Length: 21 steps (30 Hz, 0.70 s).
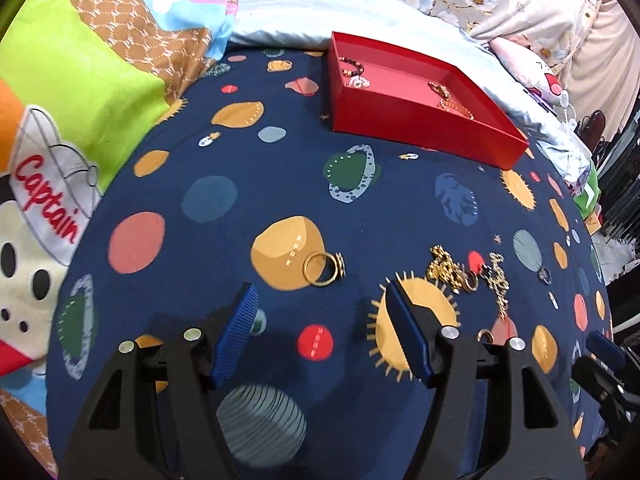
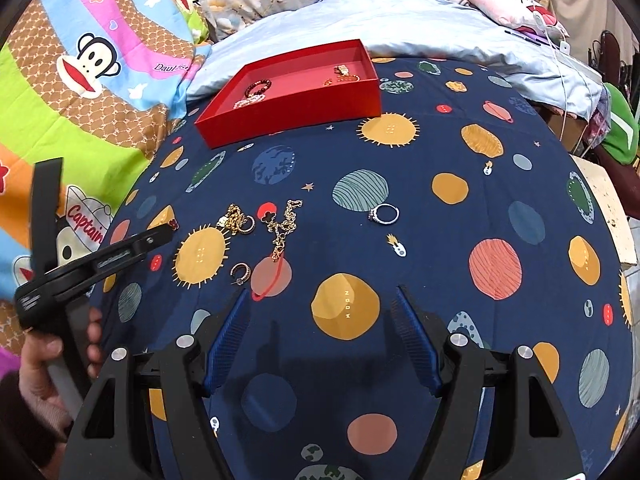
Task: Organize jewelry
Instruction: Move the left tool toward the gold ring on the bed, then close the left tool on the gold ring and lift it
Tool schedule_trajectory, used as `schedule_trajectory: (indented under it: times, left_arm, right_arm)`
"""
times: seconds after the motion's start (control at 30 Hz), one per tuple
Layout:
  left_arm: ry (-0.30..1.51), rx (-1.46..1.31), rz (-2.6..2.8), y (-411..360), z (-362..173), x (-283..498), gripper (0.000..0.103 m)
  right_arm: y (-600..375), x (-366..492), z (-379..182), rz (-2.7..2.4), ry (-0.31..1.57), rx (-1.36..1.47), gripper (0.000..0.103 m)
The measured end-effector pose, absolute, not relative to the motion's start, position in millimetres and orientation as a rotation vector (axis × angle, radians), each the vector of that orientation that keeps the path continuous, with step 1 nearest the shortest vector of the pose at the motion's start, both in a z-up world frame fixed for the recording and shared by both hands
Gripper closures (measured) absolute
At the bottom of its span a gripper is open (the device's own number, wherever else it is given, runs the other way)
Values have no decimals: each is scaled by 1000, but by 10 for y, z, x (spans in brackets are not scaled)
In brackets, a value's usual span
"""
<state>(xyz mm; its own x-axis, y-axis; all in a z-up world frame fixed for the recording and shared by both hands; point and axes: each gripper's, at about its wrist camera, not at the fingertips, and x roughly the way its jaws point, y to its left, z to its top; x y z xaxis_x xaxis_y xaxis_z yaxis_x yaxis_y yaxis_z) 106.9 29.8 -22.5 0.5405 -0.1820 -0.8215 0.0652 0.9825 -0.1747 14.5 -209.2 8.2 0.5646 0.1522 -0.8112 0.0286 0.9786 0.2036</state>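
Evidently the sorting is partway through. On the left, the left tool [image 1: 320,308] is hanging spread wide and empty over the navy planet-print bedspread [image 1: 224,152], its blue ribbed pads [image 1: 240,320] pointing toward a pair of plain gold rings [image 1: 322,269] lying just ahead. To their right, a tangle of gold chain and charms [image 1: 452,270] and a gold link bracelet [image 1: 498,280] are lying close together, with a small gold hoop earring [image 2: 241,273] nearer the person. Further right, a silver stone-set ring [image 2: 385,213] is sitting alone, and the right tool [image 2: 320,312] is also hovering released, gripping nothing. Behind, the shallow red cardboard tray [image 2: 296,118] is already holding beaded bracelets and gold pieces. For the rings, I'd be lowering straight down, straddling both bands and pressing lightly into the soft fabric before closing, keeping clear of the chain.
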Motion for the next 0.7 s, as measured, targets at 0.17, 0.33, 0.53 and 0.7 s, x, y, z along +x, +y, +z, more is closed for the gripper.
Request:
schedule_trajectory:
  times: [0.17, 0.33, 0.53, 0.7]
  left_arm:
    - [981, -126, -152, 280, -274, 1161, 51]
    - [983, -139, -164, 275, -284, 1211, 62]
    - [977, -126, -172, 251, -299, 1209, 80]
    - [978, -140, -190, 256, -293, 1198, 81]
  right_arm:
    - [-2125, 172, 49, 68, 982, 214, 32]
    - [-2121, 214, 26, 73, 990, 216, 32]
    - [-2113, 236, 17, 75, 992, 216, 32]
    - [-2085, 262, 11, 78, 992, 213, 32]
